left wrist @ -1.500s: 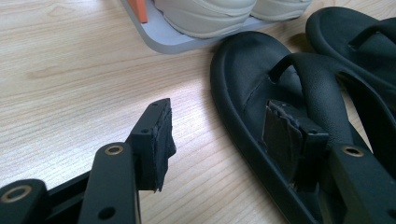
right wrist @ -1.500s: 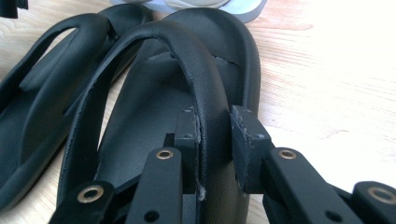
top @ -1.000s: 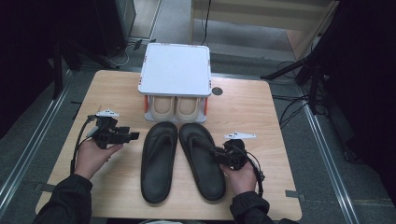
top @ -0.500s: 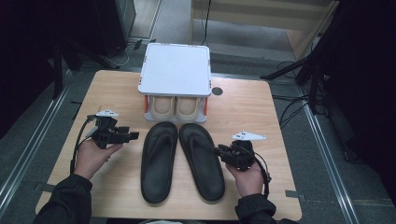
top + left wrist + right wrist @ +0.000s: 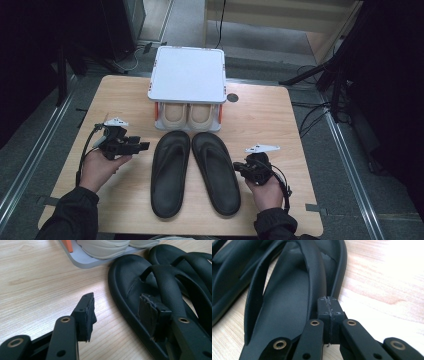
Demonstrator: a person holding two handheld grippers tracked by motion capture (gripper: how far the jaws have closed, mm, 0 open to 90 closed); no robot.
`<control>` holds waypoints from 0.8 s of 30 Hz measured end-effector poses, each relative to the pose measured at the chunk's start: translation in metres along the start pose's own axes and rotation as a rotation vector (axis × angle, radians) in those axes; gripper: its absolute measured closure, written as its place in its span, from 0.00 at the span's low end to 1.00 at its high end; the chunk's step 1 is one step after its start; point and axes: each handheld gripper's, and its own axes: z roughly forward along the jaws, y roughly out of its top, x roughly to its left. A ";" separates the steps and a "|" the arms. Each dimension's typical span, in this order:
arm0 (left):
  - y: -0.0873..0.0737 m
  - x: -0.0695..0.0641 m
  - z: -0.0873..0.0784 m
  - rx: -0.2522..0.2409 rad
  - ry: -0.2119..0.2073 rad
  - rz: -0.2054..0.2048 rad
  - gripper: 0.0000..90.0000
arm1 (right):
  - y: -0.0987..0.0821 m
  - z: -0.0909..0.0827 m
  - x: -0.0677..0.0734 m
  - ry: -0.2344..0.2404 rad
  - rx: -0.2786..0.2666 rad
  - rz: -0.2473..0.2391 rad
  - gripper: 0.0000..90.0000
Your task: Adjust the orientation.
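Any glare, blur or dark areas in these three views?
High view: surroundings nearly black, white shoe rack top bright, flip-flops lose detail. Left gripper view: sharp on table, near jaws slightly soft. Right gripper view: tabletop blown out at upper right, black strap keeps a faint sheen.

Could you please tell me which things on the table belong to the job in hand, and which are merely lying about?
In the job:
- left flip-flop
- right flip-flop
- left tool, open
- right tool, shut, beside the right flip-flop

Lying about:
- shoe rack
- beige shoes in the rack
- table
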 end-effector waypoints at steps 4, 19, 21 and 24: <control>-0.001 -0.001 0.001 0.023 -0.016 0.016 0.76 | 0.000 0.002 0.000 -0.003 0.013 -0.004 1.00; -0.007 -0.002 0.032 0.145 -0.065 0.035 1.00 | 0.000 0.004 0.005 0.007 0.013 -0.011 1.00; -0.007 -0.003 0.035 0.165 -0.065 0.047 1.00 | 0.000 0.005 0.006 0.006 0.012 -0.016 1.00; -0.008 -0.007 0.037 0.168 -0.068 0.056 1.00 | 0.000 0.005 0.008 0.009 0.011 -0.015 1.00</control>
